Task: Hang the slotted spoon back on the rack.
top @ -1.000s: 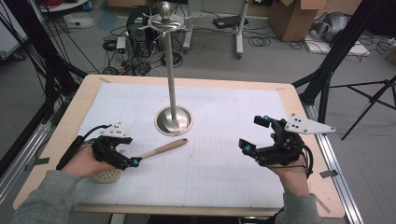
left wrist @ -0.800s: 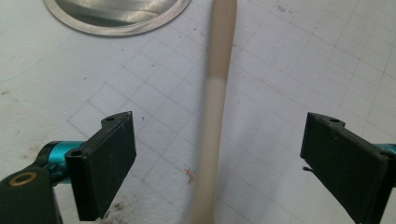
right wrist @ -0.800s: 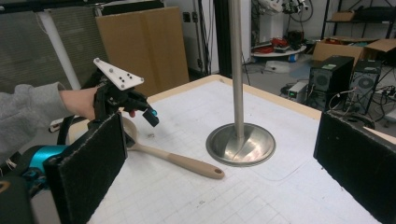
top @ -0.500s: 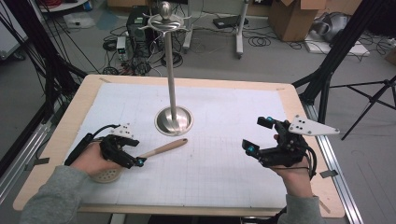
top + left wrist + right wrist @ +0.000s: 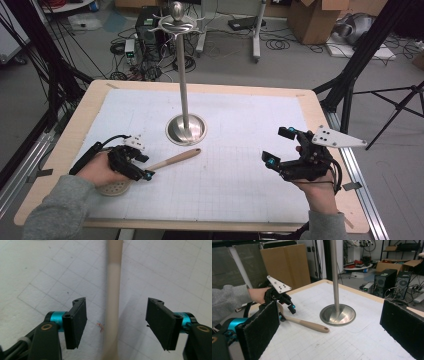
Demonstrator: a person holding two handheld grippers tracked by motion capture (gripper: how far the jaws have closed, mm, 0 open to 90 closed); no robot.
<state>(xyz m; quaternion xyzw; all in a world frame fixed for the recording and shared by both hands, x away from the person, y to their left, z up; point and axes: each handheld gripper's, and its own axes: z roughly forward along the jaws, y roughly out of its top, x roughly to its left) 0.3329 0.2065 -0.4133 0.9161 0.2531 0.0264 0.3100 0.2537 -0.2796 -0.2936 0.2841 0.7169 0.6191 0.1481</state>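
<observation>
A beige utensil with a long wooden handle and a round perforated head is seen lying flat on the white gridded mat that covers the wooden table, just in front of the round base of the tall polished metal stand. The handle's free end is pointed toward the stand base but is apart from it. The left gripper is held low over the handle near the head end; in the left gripper view its black jaws are set wide apart, one on each side of the handle, with clear gaps and no contact. The utensil's head is largely covered by the left hand in the high view. The right gripper is held above the mat at the right side, well apart from the utensil; its jaws are spread wide and nothing is held. In the right gripper view the stand base and handle are recorded between its jaws, farther off.
</observation>
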